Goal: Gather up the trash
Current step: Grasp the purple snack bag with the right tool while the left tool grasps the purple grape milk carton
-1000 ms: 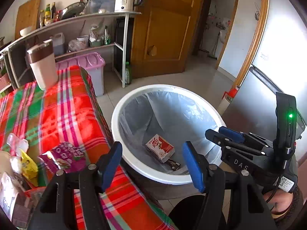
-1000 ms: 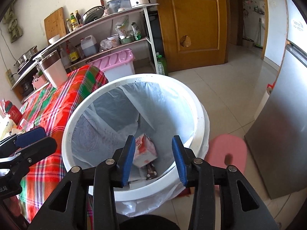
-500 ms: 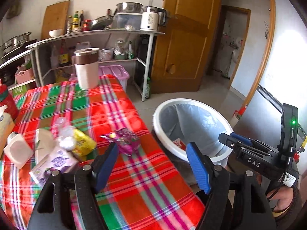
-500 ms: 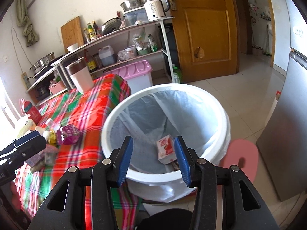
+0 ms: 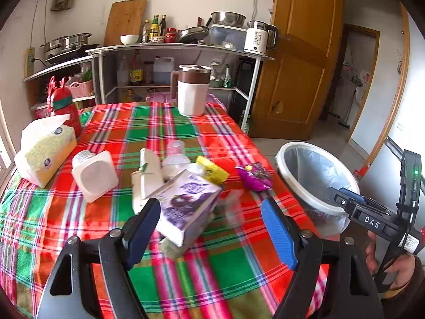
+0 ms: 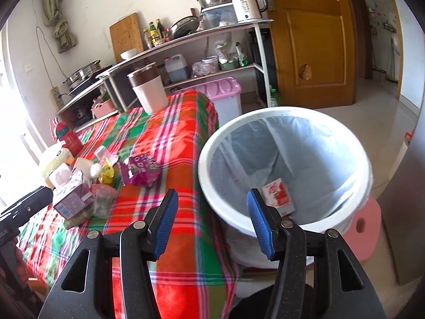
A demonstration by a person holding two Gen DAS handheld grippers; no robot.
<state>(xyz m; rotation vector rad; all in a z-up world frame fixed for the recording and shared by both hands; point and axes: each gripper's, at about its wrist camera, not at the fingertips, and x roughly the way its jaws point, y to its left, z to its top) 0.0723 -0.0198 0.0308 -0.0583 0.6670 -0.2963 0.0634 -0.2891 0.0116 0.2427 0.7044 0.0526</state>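
Observation:
A white trash bin [image 6: 287, 159] with a grey liner stands on the floor beside the table; a red carton [image 6: 279, 195] lies inside it. On the plaid tablecloth [image 5: 132, 133] lies a heap of trash: a purple carton [image 5: 186, 207], a purple wrapper [image 5: 253, 176], a yellow wrapper [image 5: 212, 172], a white tub [image 5: 95, 175] and a white bottle [image 5: 146, 178]. My left gripper [image 5: 211, 228] is open and empty, just in front of the purple carton. My right gripper [image 6: 212, 223] is open and empty, between the table edge and the bin. The bin also shows in the left wrist view [image 5: 316, 175].
A tissue pack [image 5: 45, 154], a red bottle [image 5: 63, 106] and a white-and-brown jug [image 5: 191, 93] stand farther back on the table. A metal shelf rack [image 5: 186, 53] with kitchenware lines the wall. A pink stool [image 6: 364, 231] sits behind the bin; a pink storage box [image 6: 223, 95] stands beyond the table.
My left gripper has swung left from over the bin to face the trash heap on the table. My right gripper has pulled back from the bin and its jaws have opened wider.

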